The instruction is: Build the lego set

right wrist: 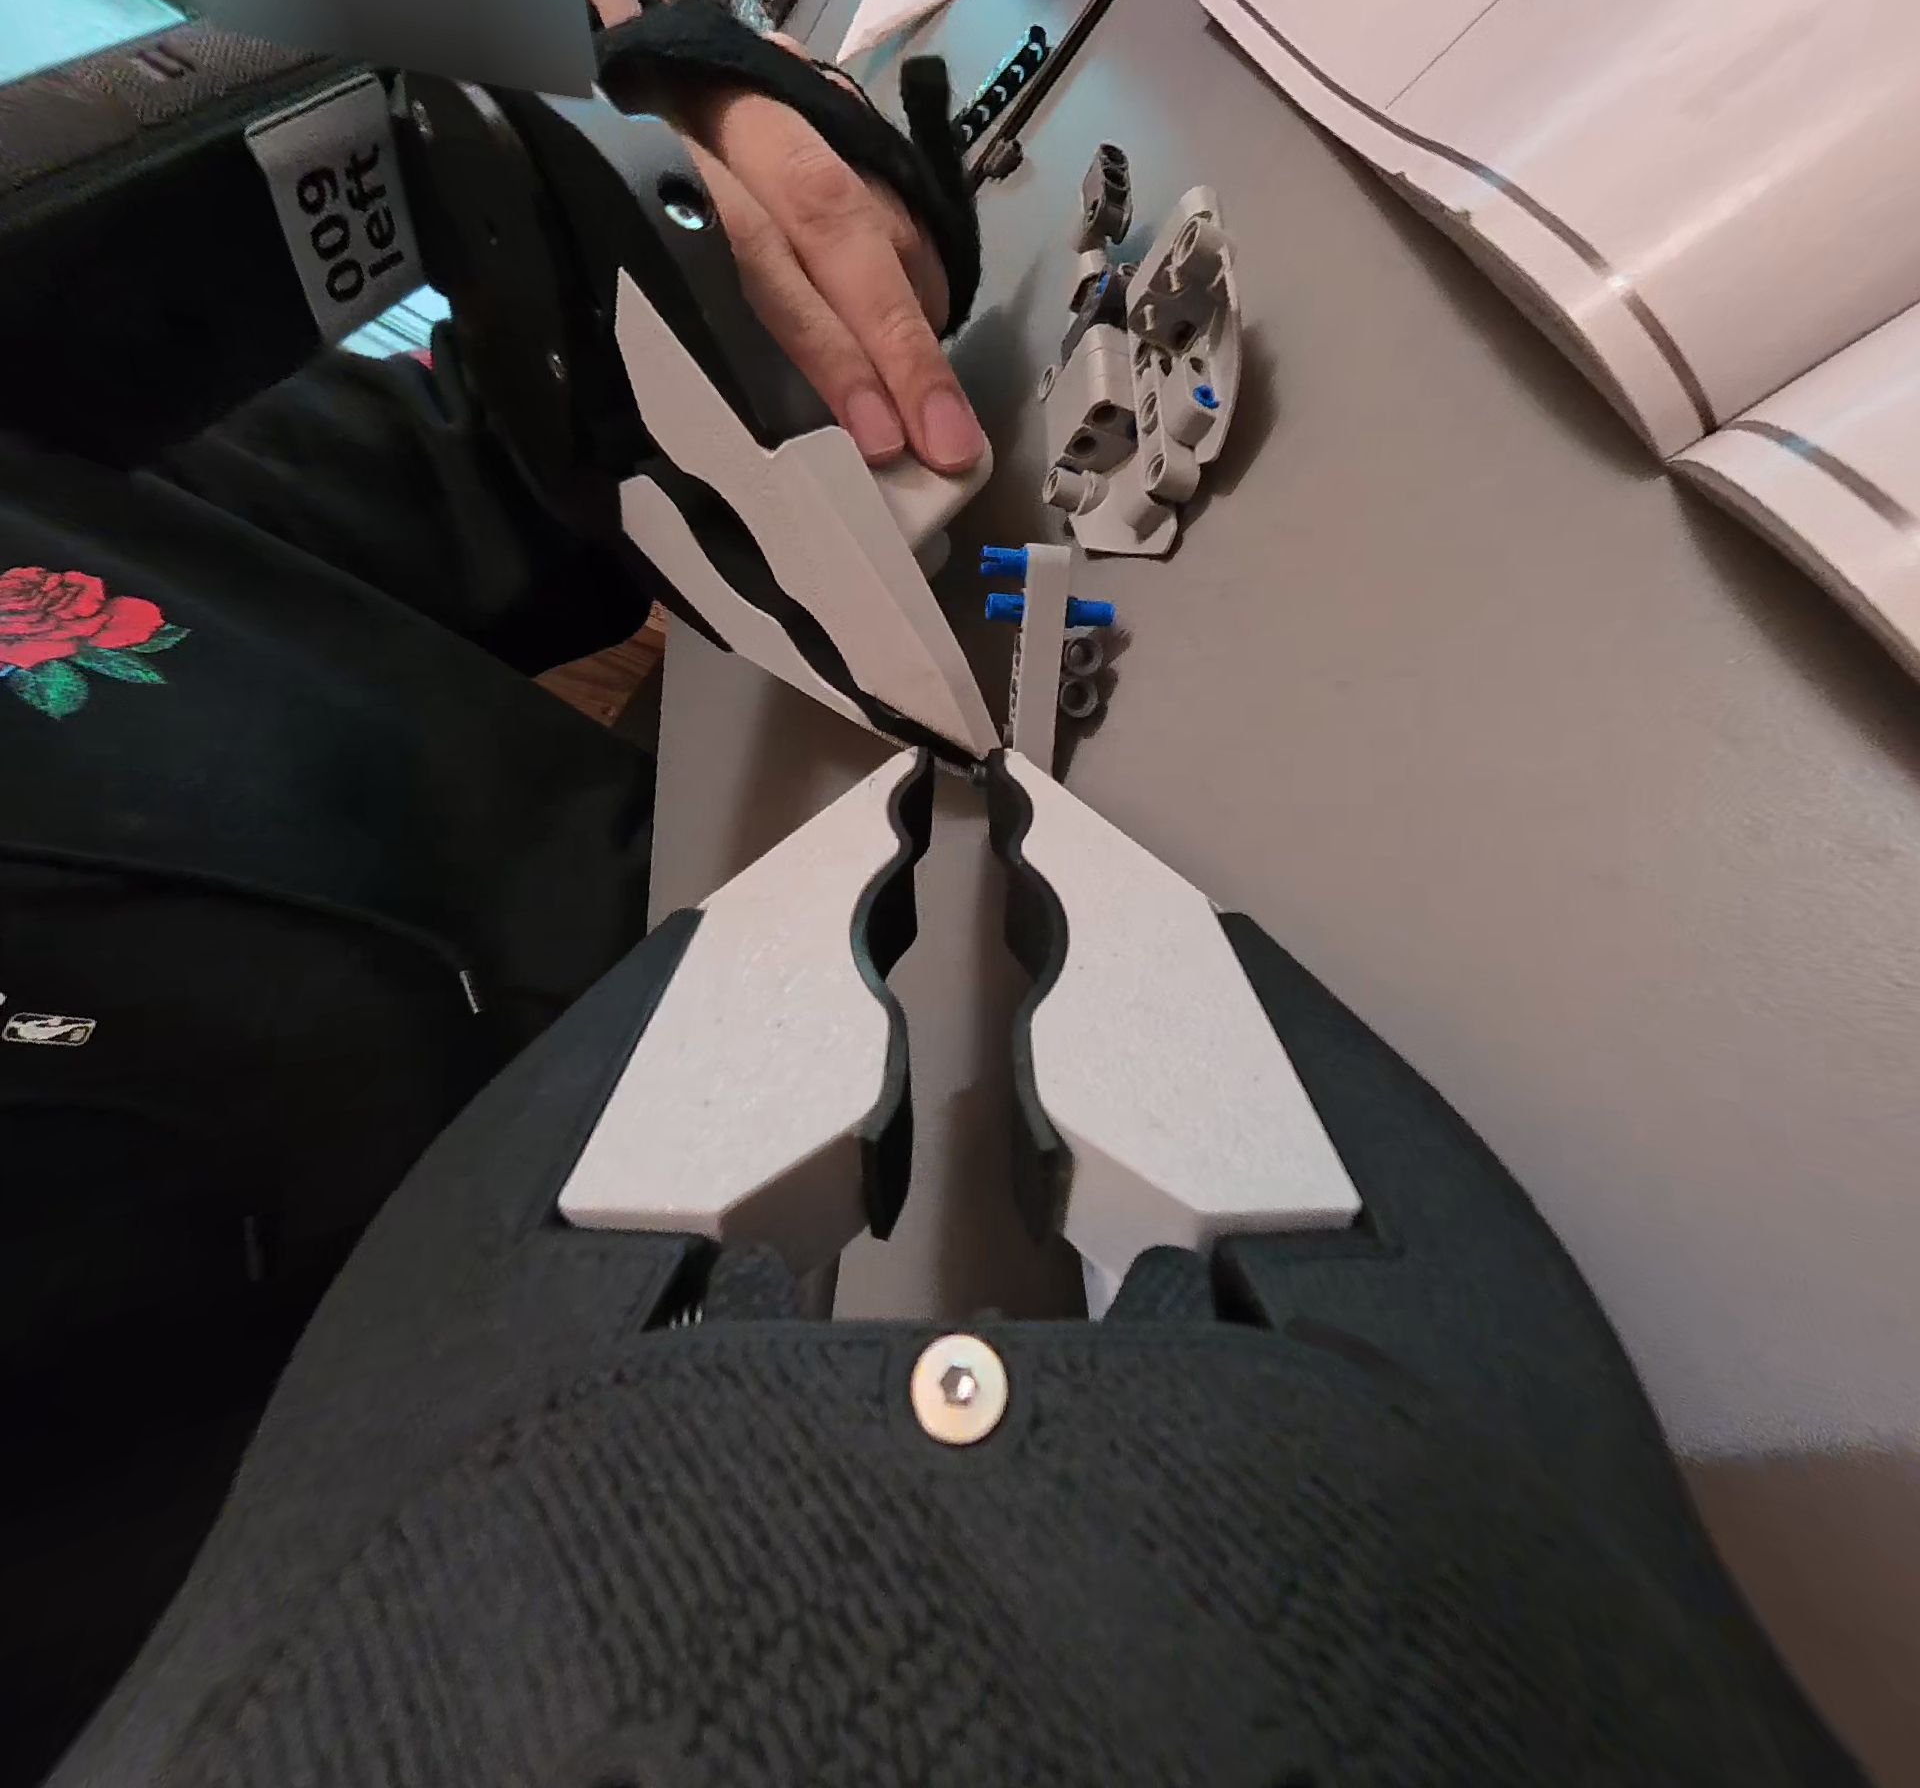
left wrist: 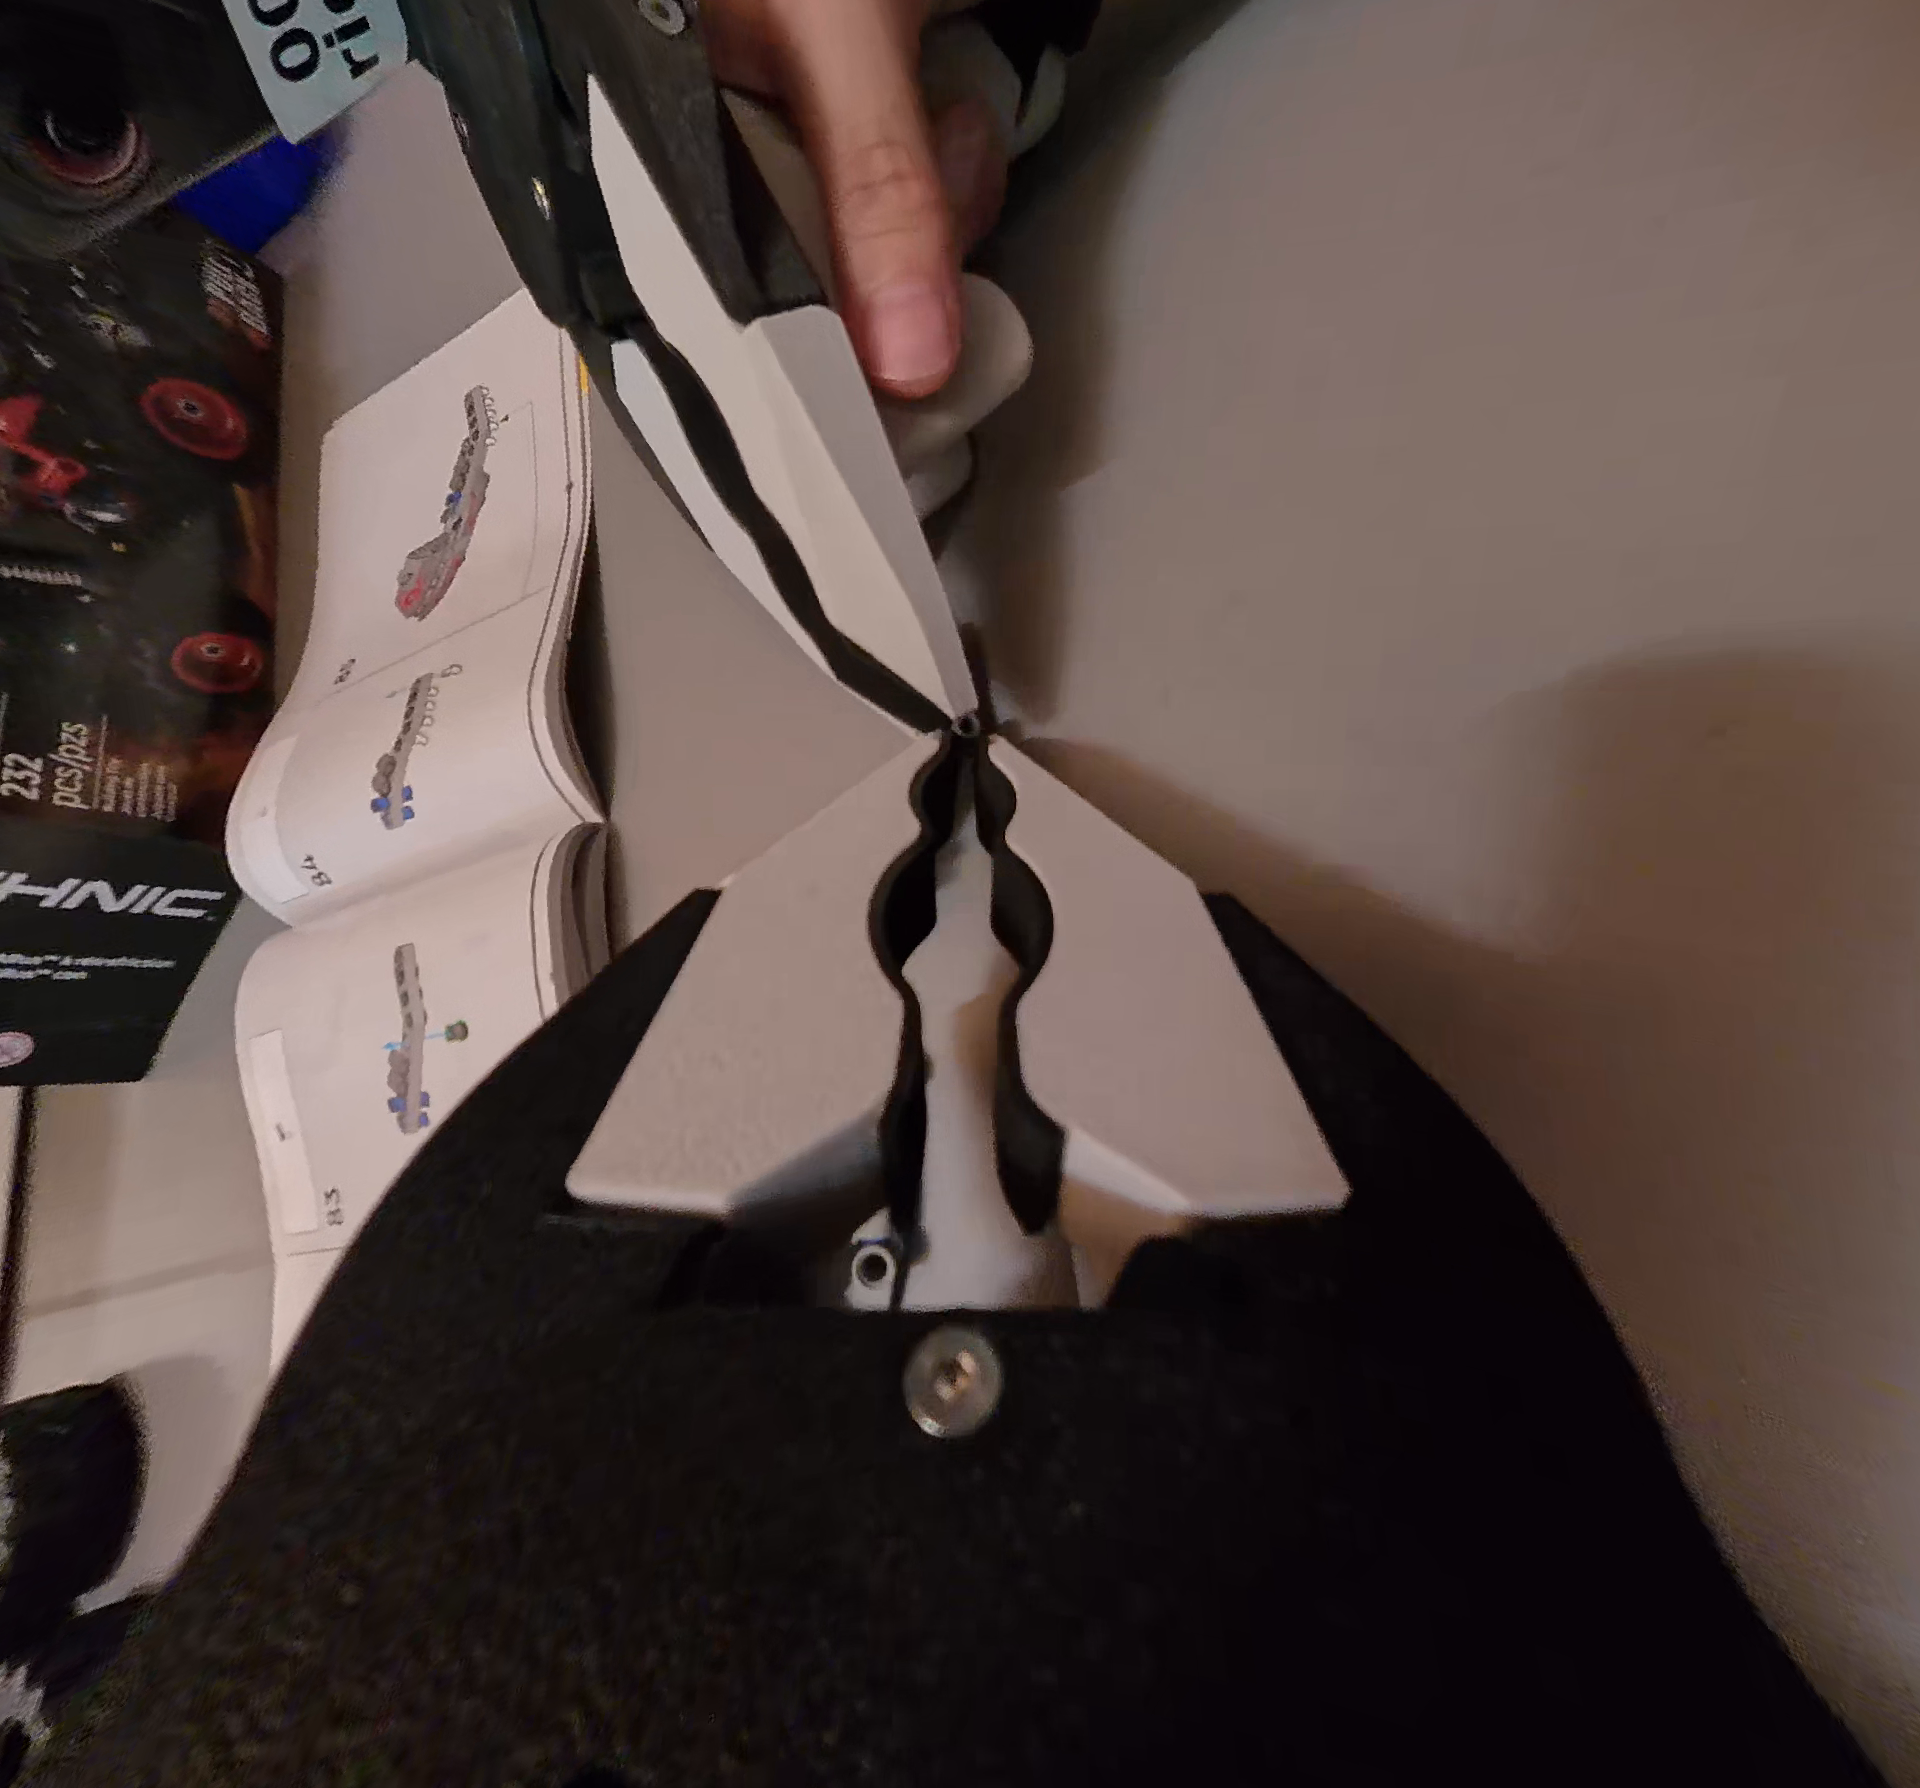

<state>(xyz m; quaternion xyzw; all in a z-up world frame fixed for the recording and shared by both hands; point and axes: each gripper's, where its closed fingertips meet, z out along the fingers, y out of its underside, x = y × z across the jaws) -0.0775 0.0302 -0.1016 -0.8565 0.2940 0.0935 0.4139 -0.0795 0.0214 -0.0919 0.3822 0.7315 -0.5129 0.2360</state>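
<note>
Right wrist view: both tongs (right wrist: 956, 759) pinch one small black pin (right wrist: 978, 774).

Both tongs, the left tongs (left wrist: 961, 751) and the right tongs (right wrist: 961, 767), have white fingers lined with wavy black pads on black bodies. The desk (right wrist: 1455, 907) is plain grey-beige. At upper centre of the right wrist view, the light grey lego assembly (right wrist: 1153, 377) carries blue pins. At lower left, a black sweatshirt (right wrist: 260, 855) bears a red rose with green leaves.
</note>
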